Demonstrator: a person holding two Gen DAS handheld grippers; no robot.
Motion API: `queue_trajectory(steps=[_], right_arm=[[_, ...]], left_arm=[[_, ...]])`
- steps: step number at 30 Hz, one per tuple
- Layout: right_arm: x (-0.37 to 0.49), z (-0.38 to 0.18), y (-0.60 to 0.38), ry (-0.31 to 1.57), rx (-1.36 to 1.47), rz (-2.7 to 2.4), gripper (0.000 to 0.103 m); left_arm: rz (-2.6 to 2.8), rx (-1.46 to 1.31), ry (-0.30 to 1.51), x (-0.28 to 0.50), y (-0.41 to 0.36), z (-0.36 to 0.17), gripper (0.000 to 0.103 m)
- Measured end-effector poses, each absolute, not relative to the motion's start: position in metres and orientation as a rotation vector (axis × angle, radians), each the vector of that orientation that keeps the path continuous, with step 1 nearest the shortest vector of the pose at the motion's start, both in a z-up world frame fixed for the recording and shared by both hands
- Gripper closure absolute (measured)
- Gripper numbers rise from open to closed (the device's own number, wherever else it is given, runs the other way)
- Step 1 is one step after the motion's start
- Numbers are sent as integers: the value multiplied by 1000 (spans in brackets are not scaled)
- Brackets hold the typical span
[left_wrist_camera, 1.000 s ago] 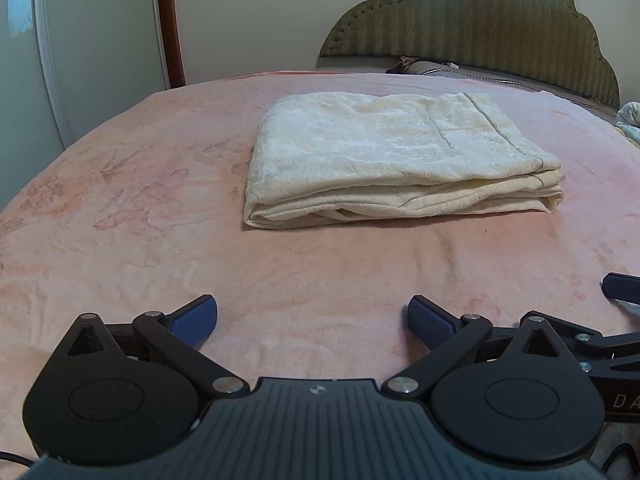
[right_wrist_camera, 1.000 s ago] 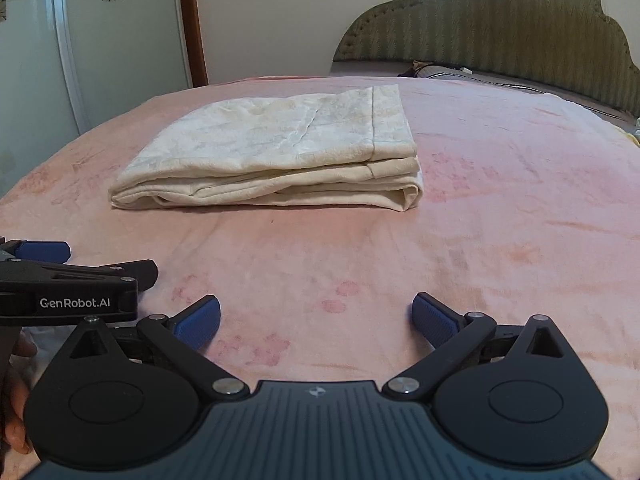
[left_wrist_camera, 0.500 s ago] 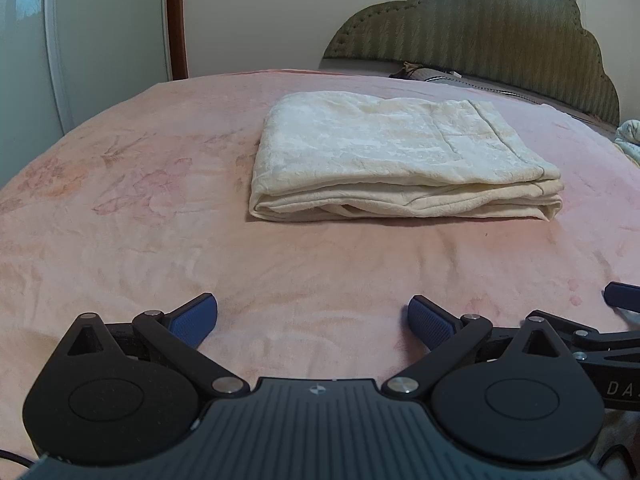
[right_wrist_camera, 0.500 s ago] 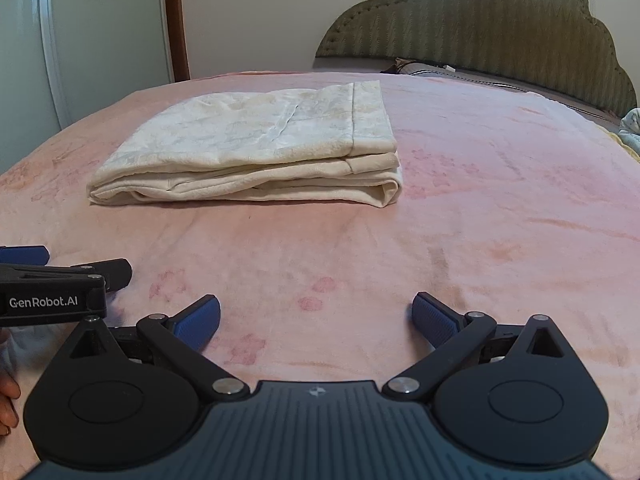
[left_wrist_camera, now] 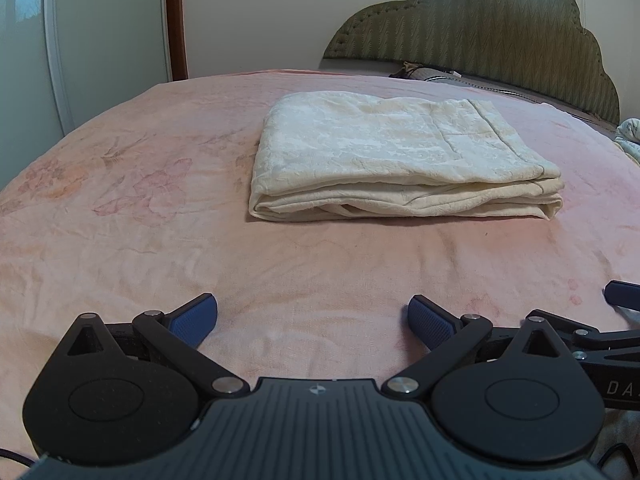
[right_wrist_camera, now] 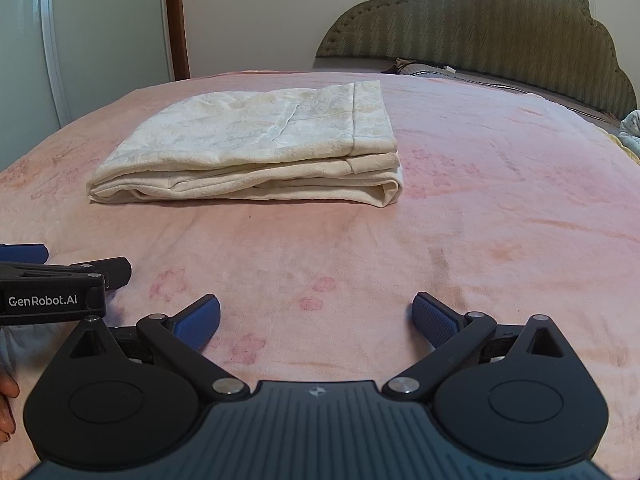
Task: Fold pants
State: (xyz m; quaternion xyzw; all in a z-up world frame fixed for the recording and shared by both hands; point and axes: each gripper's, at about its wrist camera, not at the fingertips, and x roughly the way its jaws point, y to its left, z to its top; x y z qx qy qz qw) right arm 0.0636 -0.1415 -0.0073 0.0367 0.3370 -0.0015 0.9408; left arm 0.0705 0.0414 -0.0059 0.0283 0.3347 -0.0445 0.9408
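The cream pants [left_wrist_camera: 396, 156] lie folded into a flat rectangular stack on the pink bed [left_wrist_camera: 120, 220]; they also show in the right wrist view [right_wrist_camera: 256, 148]. My left gripper [left_wrist_camera: 313, 318] is open and empty, low over the bed, well short of the pants. My right gripper [right_wrist_camera: 316, 318] is open and empty too, at about the same distance from them. The two grippers sit side by side: part of the right one shows at the left view's right edge [left_wrist_camera: 624, 296], and the left one at the right view's left edge [right_wrist_camera: 52, 288].
A green padded headboard [left_wrist_camera: 500, 40] stands behind the bed, with a pillow [left_wrist_camera: 432, 74] at its foot. A white wardrobe [left_wrist_camera: 80, 40] and a brown door frame [left_wrist_camera: 176, 20] are at the left. Some light cloth [left_wrist_camera: 630, 136] lies at the bed's right edge.
Both grippers have shifted slightly, so the pants sit a little differently in each view. Both stay open. The pants have not moved.
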Motion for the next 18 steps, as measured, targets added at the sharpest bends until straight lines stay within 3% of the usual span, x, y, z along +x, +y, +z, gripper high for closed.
queue_trajectory(steps=[18], right_arm=[[64, -7, -141, 687, 75, -3, 0]], left_arm=[[-91, 61, 684, 71, 42, -6, 0]])
